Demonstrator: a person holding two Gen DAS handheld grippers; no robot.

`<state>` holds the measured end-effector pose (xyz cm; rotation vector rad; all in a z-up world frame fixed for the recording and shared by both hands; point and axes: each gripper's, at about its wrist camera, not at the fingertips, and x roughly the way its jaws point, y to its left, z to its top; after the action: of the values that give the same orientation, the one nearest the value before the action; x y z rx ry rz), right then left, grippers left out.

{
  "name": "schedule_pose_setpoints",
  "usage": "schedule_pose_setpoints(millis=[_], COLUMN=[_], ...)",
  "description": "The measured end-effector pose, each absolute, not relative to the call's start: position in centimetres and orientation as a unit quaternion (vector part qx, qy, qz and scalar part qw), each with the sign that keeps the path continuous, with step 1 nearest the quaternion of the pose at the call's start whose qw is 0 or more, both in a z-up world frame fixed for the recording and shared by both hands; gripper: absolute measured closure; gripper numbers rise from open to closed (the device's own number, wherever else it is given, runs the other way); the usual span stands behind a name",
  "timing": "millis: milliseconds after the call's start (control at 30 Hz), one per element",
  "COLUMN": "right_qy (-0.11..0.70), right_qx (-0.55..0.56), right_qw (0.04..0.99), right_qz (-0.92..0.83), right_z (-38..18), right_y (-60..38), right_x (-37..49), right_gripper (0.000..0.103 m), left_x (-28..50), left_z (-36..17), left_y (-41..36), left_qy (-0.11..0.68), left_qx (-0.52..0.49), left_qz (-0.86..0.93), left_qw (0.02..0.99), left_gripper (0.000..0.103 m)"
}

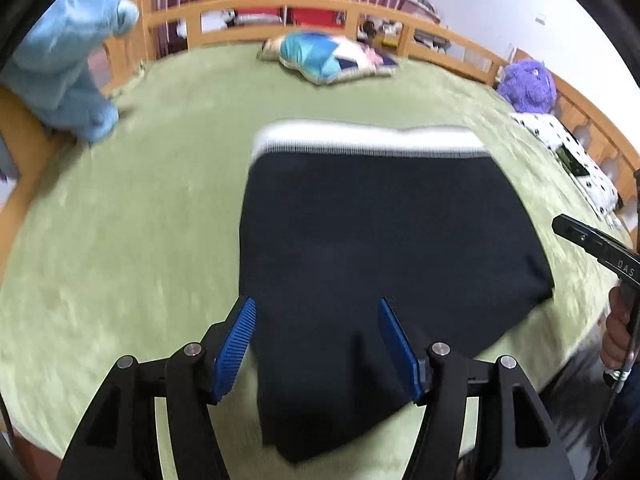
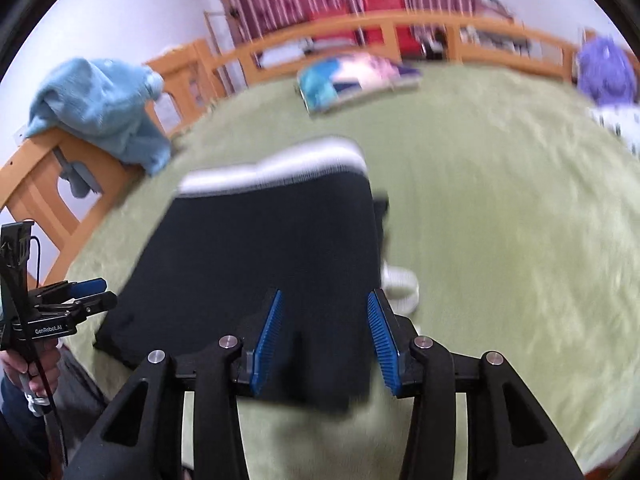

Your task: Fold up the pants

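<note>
Dark navy pants [image 1: 380,240] lie folded into a compact rectangle on the green bedcover [image 1: 140,220], with the white waistband [image 1: 360,140] at the far end. My left gripper [image 1: 316,306] hovers open over the near edge of the pants, and its blue pads [image 1: 236,344] touch no cloth. In the right wrist view my right gripper [image 2: 325,296] is also open above the near end of the pants [image 2: 260,260]. A white bit of cloth [image 2: 400,284] peeks out at the pants' right side. The left gripper [image 2: 102,291] shows at the left there, held by a hand [image 2: 36,368].
A light blue garment [image 1: 68,60] hangs over the wooden bed rail [image 1: 248,4] at the left. A patterned pillow [image 1: 328,56] lies at the far side, and a purple plush toy [image 1: 528,84] and a white dotted cloth [image 1: 568,152] sit at the right.
</note>
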<state>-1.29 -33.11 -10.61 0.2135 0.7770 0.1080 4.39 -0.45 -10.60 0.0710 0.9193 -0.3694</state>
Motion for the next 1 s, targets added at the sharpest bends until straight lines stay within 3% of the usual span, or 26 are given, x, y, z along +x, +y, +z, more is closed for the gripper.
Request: schedule_pose_setpoints(millis=[100,300,467,667,733,900,1000], right_qy=[0.363,0.441,0.421,0.389,0.379,0.351,0.339], right_qx=[0.092,0.046,0.030,0.087,0.071,0.059,0.078], right_qw=[0.924,0.895,0.906,0.917,0.922,0.934,0.937], right_qz=[0.069,0.035,0.021,0.004,-0.017,-0.035,-0.032], right_z=[-10.6,-17.0,-13.8,-9.5,-7.4,-3.3,-2.2], right_y=[-32.5,-31.4,-29.9,-29.8,-29.0,-28.0,-28.1], right_x=[1.8,6.3,3.3,-2.2,-3.9,-7.4,-9.7], right_gripper=[0.059,0.061,0.061,0.047,0.038,0.027,0.020], left_x=[5.9,6.7,4.9,1.7,0.3,-3.7,-6.0], left_z=[-10.9,-16.3,-14.8,-10.3,-8.8,-5.4,-3.3], left_y=[-1.2,-1.9,-1.9,-1.5,-1.5,-1.9,-1.9], left_qy=[0.443,0.508,0.481,0.439,0.416,0.377,0.358], left_qx=[0.026,0.039,0.049,0.008,0.007,0.013,0.018], left_qz=[-0.180,-0.173,-0.156,-0.163,-0.164,-0.169,-0.168], left_qw=[0.878,0.843,0.861,0.884,0.894,0.911,0.918], left_gripper=[0.041,0.041,0.041,0.040,0.036,0.024,0.021])
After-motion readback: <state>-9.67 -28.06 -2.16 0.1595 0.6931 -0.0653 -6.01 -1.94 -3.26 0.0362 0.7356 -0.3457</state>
